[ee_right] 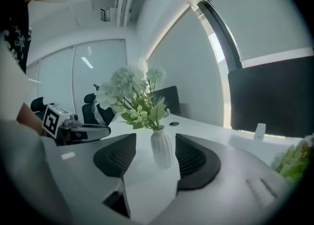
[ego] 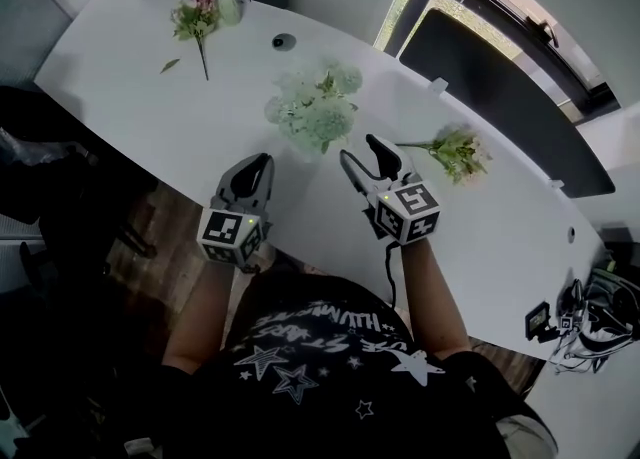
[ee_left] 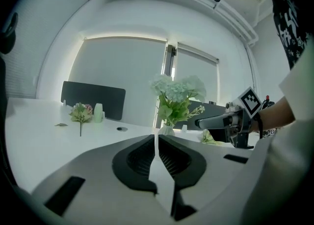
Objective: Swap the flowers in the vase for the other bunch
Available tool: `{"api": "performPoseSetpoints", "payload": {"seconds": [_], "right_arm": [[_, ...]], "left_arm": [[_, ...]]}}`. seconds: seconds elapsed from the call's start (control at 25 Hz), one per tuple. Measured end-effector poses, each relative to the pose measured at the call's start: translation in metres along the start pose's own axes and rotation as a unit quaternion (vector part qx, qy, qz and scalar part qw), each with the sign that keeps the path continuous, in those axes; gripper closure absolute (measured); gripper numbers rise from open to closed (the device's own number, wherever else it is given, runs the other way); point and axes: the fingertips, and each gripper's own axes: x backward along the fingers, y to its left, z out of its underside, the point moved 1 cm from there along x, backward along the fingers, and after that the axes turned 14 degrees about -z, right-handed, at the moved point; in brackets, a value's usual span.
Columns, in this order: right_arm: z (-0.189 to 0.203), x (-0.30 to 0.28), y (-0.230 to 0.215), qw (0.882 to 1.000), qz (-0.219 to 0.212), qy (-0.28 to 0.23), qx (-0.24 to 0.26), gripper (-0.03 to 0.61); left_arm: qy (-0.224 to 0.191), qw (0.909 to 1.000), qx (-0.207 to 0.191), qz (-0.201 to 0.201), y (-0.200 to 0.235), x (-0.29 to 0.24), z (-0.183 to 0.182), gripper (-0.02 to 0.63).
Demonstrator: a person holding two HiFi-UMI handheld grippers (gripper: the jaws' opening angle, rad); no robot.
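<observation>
A white ribbed vase [ee_right: 162,148] holds a pale green and white bunch [ego: 315,112] at the middle of the white table [ego: 130,97]. A green and pink bunch [ego: 455,154] lies on the table to the right. Another pink-topped bunch [ego: 195,19] lies far left. My left gripper [ego: 262,162] is shut and empty, just left of the vase and short of it. My right gripper [ego: 361,149] stands open just right of the vase; in the right gripper view the vase shows between the jaws but beyond them, untouched. The left gripper view shows the vase [ee_left: 167,130] straight ahead of the shut jaws.
A small pale green cup [ego: 229,8] stands by the far-left bunch, with a loose leaf [ego: 170,65] near it. A round cable hole [ego: 284,42] sits behind the vase. Dark chairs stand beyond the table's far edge. Cables and a device [ego: 575,317] lie at the right end.
</observation>
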Motion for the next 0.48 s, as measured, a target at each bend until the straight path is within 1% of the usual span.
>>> {"api": "performPoseSetpoints", "payload": {"seconds": [0.08, 0.28, 0.36, 0.48], "right_arm": [[-0.001, -0.01, -0.001, 1.0, -0.012, -0.006, 0.013, 0.35], [-0.001, -0.033, -0.013, 0.999, -0.024, 0.001, 0.032, 0.339], [-0.004, -0.044, -0.015, 0.999, -0.029, -0.003, 0.039, 0.339], [-0.01, -0.057, -0.016, 0.998, -0.038, -0.007, 0.054, 0.339]], "left_arm": [[0.002, 1.0, 0.003, 0.009, 0.006, -0.005, 0.003, 0.604], [0.009, 0.9994, 0.001, 0.032, 0.013, -0.023, 0.006, 0.596], [0.012, 0.9991, 0.001, 0.041, 0.016, -0.031, 0.007, 0.523], [0.017, 0.9981, -0.017, 0.058, 0.02, -0.043, 0.009, 0.504]]}}
